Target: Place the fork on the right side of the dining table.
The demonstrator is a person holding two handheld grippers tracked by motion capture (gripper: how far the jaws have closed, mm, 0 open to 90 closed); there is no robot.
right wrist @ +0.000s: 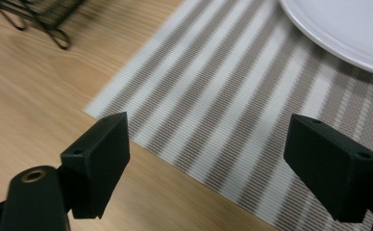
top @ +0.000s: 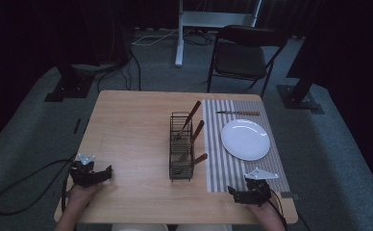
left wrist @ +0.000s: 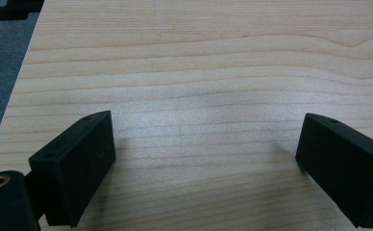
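Hovering released, the right gripper [right wrist: 206, 166] spans a ribbed striped placemat [right wrist: 232, 106] near a smooth round white plate [right wrist: 353, 29].

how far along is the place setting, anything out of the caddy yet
Looks partly done: a knife lies on the striped mat beyond the white plate. Nothing is in hand: the left gripper and right gripper are both open and empty. Left: three wooden-handled utensils stand in the wire caddy, seemingly to be set out.
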